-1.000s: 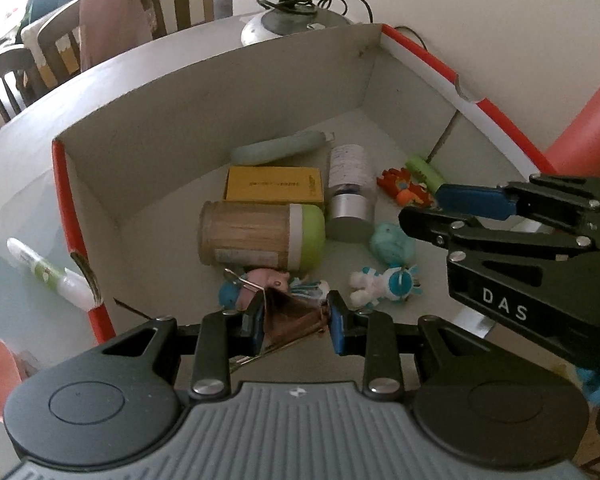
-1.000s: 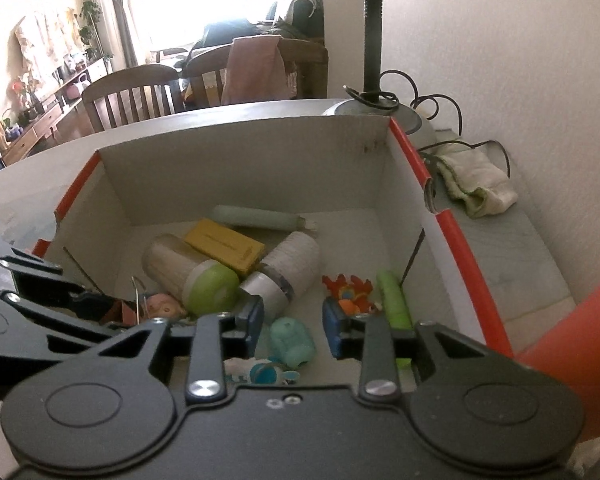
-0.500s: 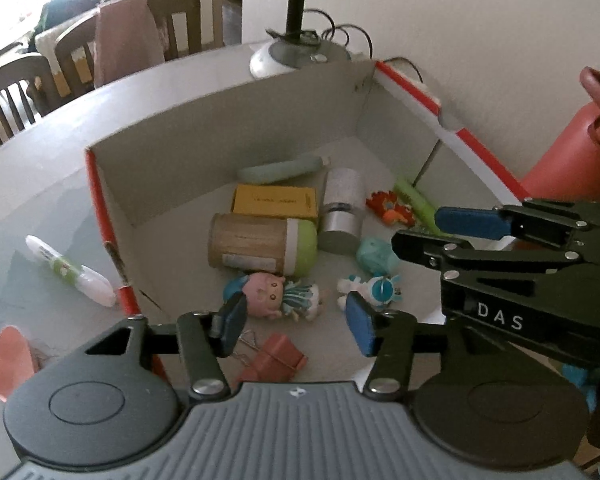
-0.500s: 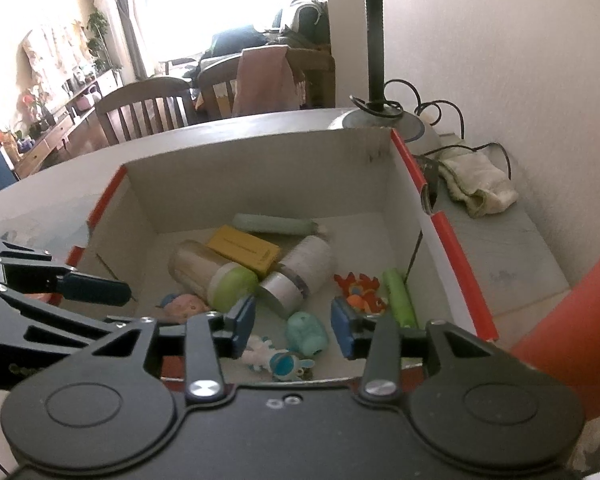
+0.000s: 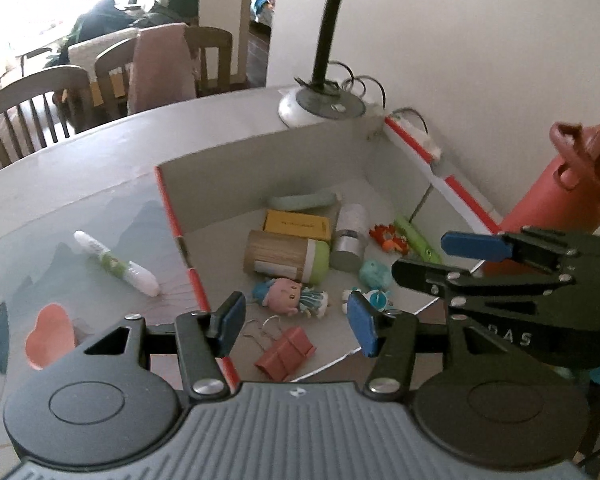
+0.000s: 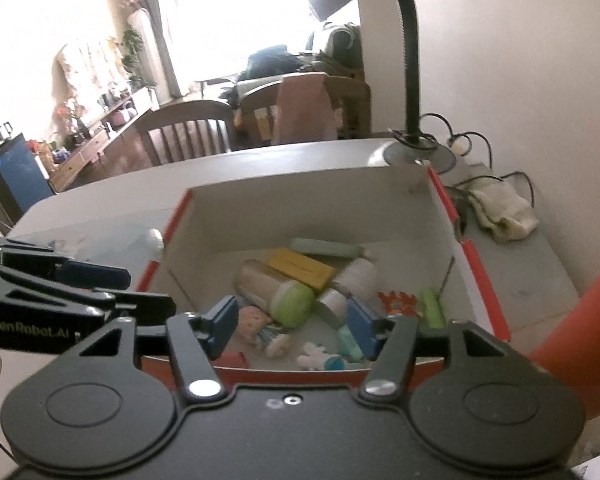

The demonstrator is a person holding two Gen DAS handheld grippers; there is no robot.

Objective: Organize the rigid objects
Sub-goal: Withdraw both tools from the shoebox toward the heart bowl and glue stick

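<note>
- Box [image 5: 260, 168] (white cardboard, red rims) on the table [image 5: 100, 152] holds most of the rigid stuff already: bamboo canister w/ green cap [image 5: 286, 256], yellow carton [image 5: 298, 224], white/silver bottle [image 5: 350, 236], pale green tube [image 5: 302, 201], green marker [image 5: 416, 238], orange toy [image 5: 386, 237], teal blob [image 5: 374, 274], doll [image 5: 290, 293], small white/teal figure [image 5: 366, 298].
- Red binder clip [image 5: 286, 354] lies on box floor at the near edge, just below the doll, wire handles toward it. Nothing touching it.
- L gripper [image 5: 296, 326]: fingers apart, empty, above the near edge of the box, clip roughly between/below the tips.
- R gripper [image 6: 292, 330]: fingers apart, empty, over near wall; doll + figure visible through the gap.
- Left outside, as far as visible: white/green pen-like tube [image 5: 116, 264] on table just left of the box wall; pink heart-shaped item [image 5: 50, 334] nearer the camera, also outside.
- Est: mostly done. Remaining = pen tube, maybe the pink thing (can't tell if rigid or part of the set).
- Red flask [image 5: 556, 196] + lamp [image 5: 322, 104] stand outside; prob not part of the job.
</note>
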